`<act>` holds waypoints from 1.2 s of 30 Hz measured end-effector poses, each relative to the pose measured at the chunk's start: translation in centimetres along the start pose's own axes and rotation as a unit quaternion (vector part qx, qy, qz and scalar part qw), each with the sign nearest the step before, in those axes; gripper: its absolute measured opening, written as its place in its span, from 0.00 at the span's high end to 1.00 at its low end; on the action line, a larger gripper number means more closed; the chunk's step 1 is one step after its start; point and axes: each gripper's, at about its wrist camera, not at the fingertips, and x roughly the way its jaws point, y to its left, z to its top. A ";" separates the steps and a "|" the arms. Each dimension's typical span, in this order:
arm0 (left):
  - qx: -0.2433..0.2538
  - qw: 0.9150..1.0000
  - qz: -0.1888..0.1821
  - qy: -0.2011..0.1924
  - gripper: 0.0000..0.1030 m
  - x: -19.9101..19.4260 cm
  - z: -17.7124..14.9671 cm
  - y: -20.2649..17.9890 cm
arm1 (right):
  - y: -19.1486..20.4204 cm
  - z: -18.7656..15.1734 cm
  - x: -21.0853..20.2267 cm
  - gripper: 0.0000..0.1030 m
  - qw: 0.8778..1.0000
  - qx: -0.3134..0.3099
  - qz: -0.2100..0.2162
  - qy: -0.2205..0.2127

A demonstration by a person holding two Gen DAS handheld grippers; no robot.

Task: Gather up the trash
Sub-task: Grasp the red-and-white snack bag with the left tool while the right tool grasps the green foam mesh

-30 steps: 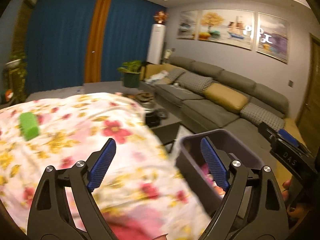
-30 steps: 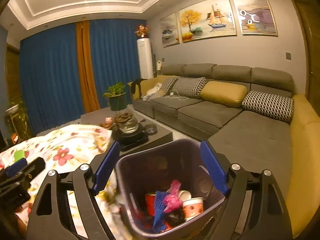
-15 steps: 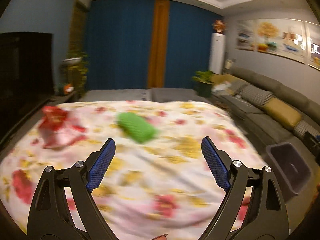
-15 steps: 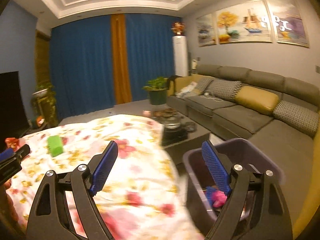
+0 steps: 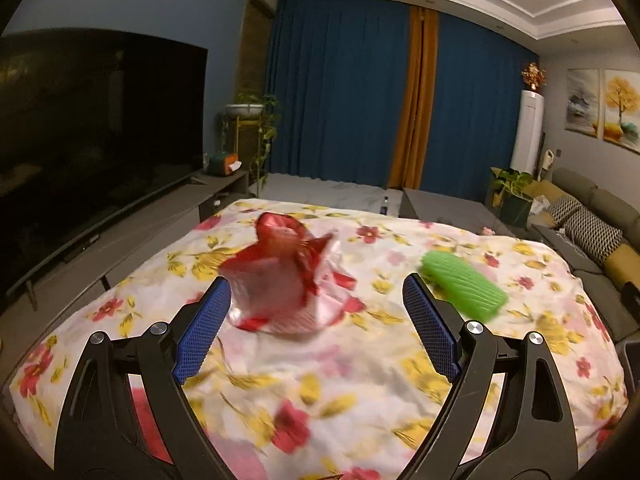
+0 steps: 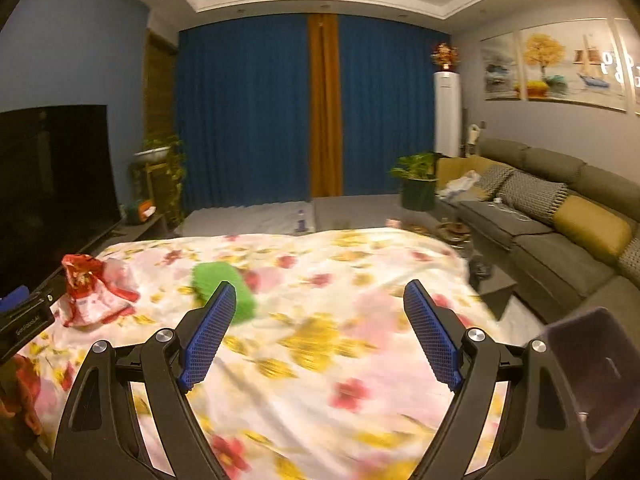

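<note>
Left gripper (image 5: 316, 282): stands wide open over the near part of the flowered cloth (image 5: 360, 384), holds nothing. Frames the crumpled red and clear wrapper (image 5: 284, 280), which lies on the cloth just ahead, closer to the left blue pad than to the right, apparently not yet touched.

Right gripper (image 6: 320, 287): likewise spread wide and empty, hovers above the cloth's near middle. Points toward a green ribbed piece (image 6: 212, 276) lying on the cloth behind its left finger.

For a clean pick, by the look of it:
- Centre the wrapper between the left pads first; shift a little toward the cloth's left side.
- Come down low enough to catch the bulk of the crumple, not a loose flap, yet stop short of the cloth so as not to pinch fabric along with it.
- Close slowly; thin film probably collapses and may slip, so squeeze fully before lifting.
- Lift straight up and check that no cloth rises with it.
- Take the green piece with the right gripper across its narrow side.

Off the cloth's right edge: the dark bin (image 6: 600, 380), probably the drop spot, so carry across without dragging. Beyond the cloth: a television (image 5: 80, 120) to the left, a sofa (image 6: 560, 216) to the right, blue curtains (image 6: 248, 120) at the back.
</note>
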 end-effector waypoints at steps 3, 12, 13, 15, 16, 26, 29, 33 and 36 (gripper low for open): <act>-0.015 1.000 -0.021 0.014 0.21 1.7 0.5 1.1 | 2.5 0.2 1.9 0.19 1.000 -0.013 0.008 0.001; -0.009 0.996 -0.014 0.087 0.75 6.8 -0.1 1.4 | 7.1 0.4 7.5 0.19 0.999 -0.049 0.017 0.016; -0.013 0.995 -0.021 0.097 0.82 7.2 -0.2 1.5 | 7.4 0.4 8.0 0.19 0.998 -0.050 0.019 0.018; -0.019 0.994 -0.027 0.102 0.90 7.6 -0.4 1.8 | 7.9 0.4 9.3 0.19 0.998 -0.052 0.020 0.028; -0.023 0.994 -0.030 0.100 0.93 7.6 -0.5 1.9 | 8.1 0.3 10.0 0.19 0.998 -0.052 0.020 0.034; -0.040 0.996 -0.053 0.058 0.96 4.6 -0.2 2.2 | 9.3 -0.9 15.0 0.19 0.992 -0.057 0.030 0.107; -0.047 0.996 -0.058 0.052 0.96 3.9 -0.3 2.3 | 9.4 -1.5 16.0 0.29 0.988 -0.062 0.034 0.135; -0.048 0.996 -0.058 0.050 0.96 3.3 -0.4 2.3 | 9.4 -2.2 17.5 0.45 0.983 -0.058 0.037 0.172; -0.047 0.996 -0.056 0.048 0.96 2.8 -0.5 2.4 | 9.1 -2.2 17.2 0.63 0.983 -0.052 0.045 0.169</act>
